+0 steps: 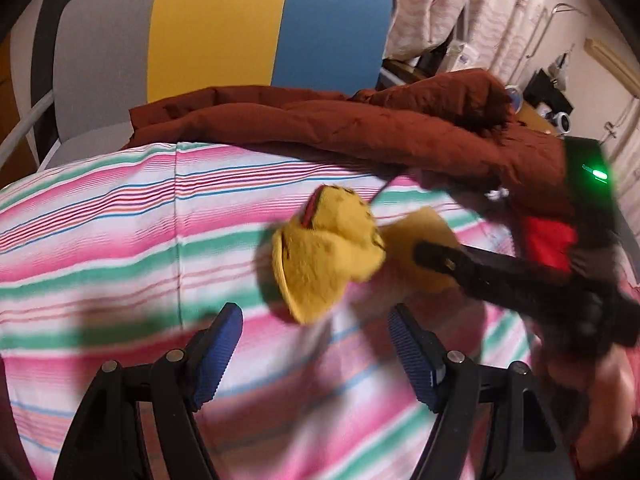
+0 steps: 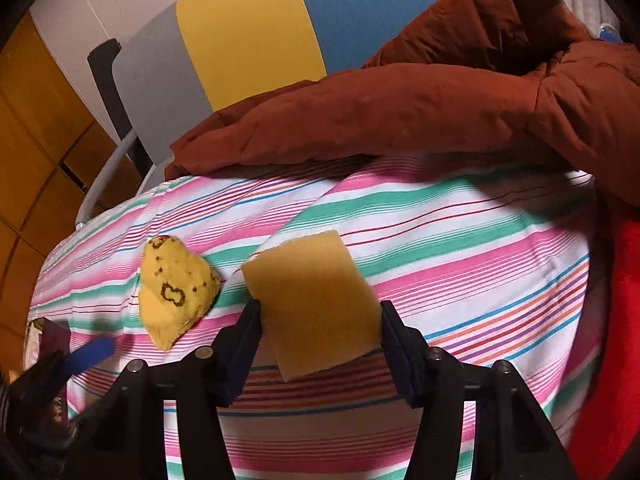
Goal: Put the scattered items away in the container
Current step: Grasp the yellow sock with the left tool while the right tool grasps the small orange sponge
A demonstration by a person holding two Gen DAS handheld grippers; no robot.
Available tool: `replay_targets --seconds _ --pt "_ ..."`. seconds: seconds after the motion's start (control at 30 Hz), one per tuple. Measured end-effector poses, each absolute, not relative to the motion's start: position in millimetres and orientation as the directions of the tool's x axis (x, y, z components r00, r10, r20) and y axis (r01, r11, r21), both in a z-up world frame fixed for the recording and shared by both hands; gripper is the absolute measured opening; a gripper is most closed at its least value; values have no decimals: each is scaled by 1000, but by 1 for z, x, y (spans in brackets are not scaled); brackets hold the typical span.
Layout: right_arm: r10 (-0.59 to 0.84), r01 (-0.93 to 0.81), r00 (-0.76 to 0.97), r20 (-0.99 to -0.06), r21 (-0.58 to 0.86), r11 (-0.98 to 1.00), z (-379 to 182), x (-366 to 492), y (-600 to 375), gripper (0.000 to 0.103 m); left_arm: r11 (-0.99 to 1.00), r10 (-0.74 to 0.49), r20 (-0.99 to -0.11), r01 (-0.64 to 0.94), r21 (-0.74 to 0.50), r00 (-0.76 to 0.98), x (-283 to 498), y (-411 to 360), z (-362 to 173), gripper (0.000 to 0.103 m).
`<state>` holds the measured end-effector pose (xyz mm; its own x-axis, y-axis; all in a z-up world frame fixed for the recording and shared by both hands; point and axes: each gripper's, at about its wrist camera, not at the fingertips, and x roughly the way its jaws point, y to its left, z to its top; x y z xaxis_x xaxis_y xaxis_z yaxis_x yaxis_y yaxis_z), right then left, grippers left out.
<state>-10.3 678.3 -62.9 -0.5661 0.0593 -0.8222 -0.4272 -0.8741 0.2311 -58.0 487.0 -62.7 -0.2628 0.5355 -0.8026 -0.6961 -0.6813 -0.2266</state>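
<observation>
A square yellow sponge point(image 2: 312, 300) lies on the striped bedsheet point(image 2: 480, 264), and my right gripper point(image 2: 320, 312) is shut on it, one pad against each side edge. A yellow plush toy point(image 2: 176, 288) with dark markings lies just left of the sponge. In the left wrist view the plush toy point(image 1: 324, 248) is blurred, a little beyond my left gripper point(image 1: 316, 328), which is open with nothing between its blue pads. One of the right gripper's fingers point(image 1: 440, 260) reaches in from the right onto the sponge point(image 1: 424, 232). No container is in view.
A rust-brown padded jacket point(image 2: 420, 96) lies heaped along the far side of the bed. Behind it stands a grey, yellow and blue headboard point(image 2: 248, 32). Red fabric point(image 2: 620, 320) borders the right. A hand point(image 1: 600, 384) holds the right gripper. Dark clutter point(image 2: 48, 344) sits lower left.
</observation>
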Motion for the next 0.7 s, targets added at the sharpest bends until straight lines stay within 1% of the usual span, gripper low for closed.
replay_targets --seconds 0.07,0.17,0.27,0.3,0.33,0.37,0.4,0.47,0.63,0.7 --pt "68 -424 -560 -826 215 -880 -64 -11 677 58 -679 516 -818 -703 -211 -253 -66 500 -70 76" --pt "75 -418 -553 -830 198 -887 -64 -14 675 58 -678 499 -827 -711 -186 -260 -74 510 -77 70" --pt "80 -415 -549 -832 189 -890 -65 -16 674 58 -667 539 -803 -711 -224 -253 -78 511 -80 54" --pt "82 -415 -548 -832 186 -891 -65 -16 674 58 -654 561 -792 -716 -244 -243 -77 510 -80 40" --pt "83 -414 -547 -833 183 -892 -65 -17 674 58 -648 568 -788 -719 -251 -237 -76 511 -81 33" --pt "86 -412 -546 -833 178 -893 -65 -17 673 58 -652 561 -786 -723 -229 -258 -73 511 -84 30" --pt "90 -411 -545 -834 172 -895 -65 -17 672 58 -653 561 -780 -728 -210 -278 -71 510 -85 27" --pt "94 -411 -543 -834 166 -896 -65 -17 672 58 -641 569 -763 -748 -175 -309 -63 509 -87 26" --pt "106 -410 -540 -835 151 -899 -65 -16 670 58 -638 592 -741 -747 -190 -317 -61 500 -85 20" --pt "112 -407 -538 -835 141 -902 -64 -17 670 58 -638 602 -730 -746 -194 -325 -57 494 -83 20"
